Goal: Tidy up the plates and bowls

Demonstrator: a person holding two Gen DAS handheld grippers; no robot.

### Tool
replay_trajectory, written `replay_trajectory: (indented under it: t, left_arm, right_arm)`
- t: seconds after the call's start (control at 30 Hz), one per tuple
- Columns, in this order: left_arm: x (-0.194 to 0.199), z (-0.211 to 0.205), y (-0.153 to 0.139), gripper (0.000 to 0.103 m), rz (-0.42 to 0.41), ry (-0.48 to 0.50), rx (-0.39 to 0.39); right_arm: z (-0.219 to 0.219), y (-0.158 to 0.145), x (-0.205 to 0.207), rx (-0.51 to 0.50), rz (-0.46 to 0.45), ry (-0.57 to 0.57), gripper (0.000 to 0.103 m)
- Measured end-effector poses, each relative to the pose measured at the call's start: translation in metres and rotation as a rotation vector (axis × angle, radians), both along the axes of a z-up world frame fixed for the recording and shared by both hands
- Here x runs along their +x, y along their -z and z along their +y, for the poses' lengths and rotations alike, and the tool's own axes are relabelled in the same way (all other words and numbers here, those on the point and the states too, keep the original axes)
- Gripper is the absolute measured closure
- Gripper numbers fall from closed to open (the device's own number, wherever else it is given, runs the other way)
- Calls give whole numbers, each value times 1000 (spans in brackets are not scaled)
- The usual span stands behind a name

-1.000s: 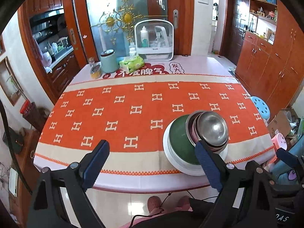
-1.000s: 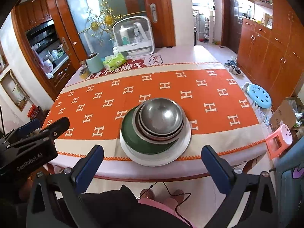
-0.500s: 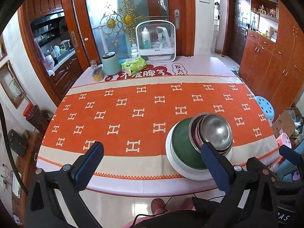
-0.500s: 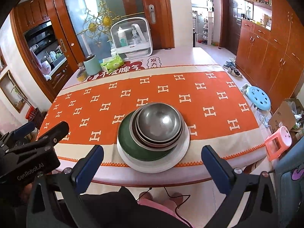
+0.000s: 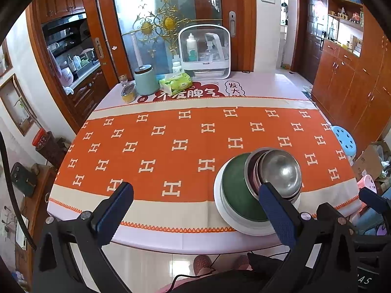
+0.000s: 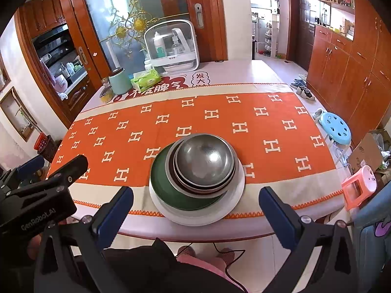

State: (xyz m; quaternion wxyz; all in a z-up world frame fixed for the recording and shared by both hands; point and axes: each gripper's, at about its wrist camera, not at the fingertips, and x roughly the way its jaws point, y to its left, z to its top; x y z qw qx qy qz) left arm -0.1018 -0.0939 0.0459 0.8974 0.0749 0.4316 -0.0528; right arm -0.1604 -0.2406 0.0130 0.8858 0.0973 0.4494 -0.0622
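A stack stands near the table's front edge: a white plate (image 6: pixel 234 197) at the bottom, a green plate (image 6: pixel 161 183) on it, then nested steel bowls (image 6: pixel 205 161) on top. The same stack shows in the left wrist view, with the white plate (image 5: pixel 220 202), green plate (image 5: pixel 234 185) and steel bowls (image 5: pixel 278 171). My left gripper (image 5: pixel 195 207) is open and empty, held off the table's front edge, left of the stack. My right gripper (image 6: pixel 195 210) is open and empty, in front of the stack.
An orange patterned cloth (image 5: pixel 171 141) covers the table. At the far end stand a white storage box (image 5: pixel 205 48), a tissue pack (image 5: pixel 174 83), a green canister (image 5: pixel 145 80) and a small jar (image 5: pixel 128 92). A blue stool (image 6: pixel 334 127) and a pink stool (image 6: pixel 359 183) stand at the right.
Both grippers have drawn back from the table a little and risen; the stack looks farther away. The stack itself has not moved.
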Motion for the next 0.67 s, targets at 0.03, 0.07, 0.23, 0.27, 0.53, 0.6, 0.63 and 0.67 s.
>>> replay_trajectory:
  t: [0.03, 0.07, 0.23, 0.27, 0.53, 0.6, 0.63, 0.67]
  left_arm:
    - [0, 0, 0, 1, 0, -3, 1]
    - [0, 0, 0, 1, 0, -6, 2]
    - [0, -1, 1, 1, 0, -7, 3]
    - [0, 0, 0, 1, 0, -7, 2]
    - [0, 0, 0, 1, 2, -11, 4]
    - [0, -1, 0, 1, 1, -17, 6]
    - [0, -1, 0, 1, 1, -19, 7]
    - [0, -3, 0, 1, 1, -24, 8]
  right_arm:
    - [0, 0, 1, 0, 1, -2, 0]
    - [-1, 0, 1, 1, 1, -5, 0]
    - [-1, 1, 1, 2, 2, -6, 0]
    - [-2, 1, 2, 3, 2, -8, 0]
    - [-2, 1, 3, 7, 4, -11, 0]
    - [-2, 2, 4, 8, 4, -13, 0]
    - [-1, 2, 4, 9, 4, -15, 0]
    - [-2, 3, 5, 10, 5, -18, 0]
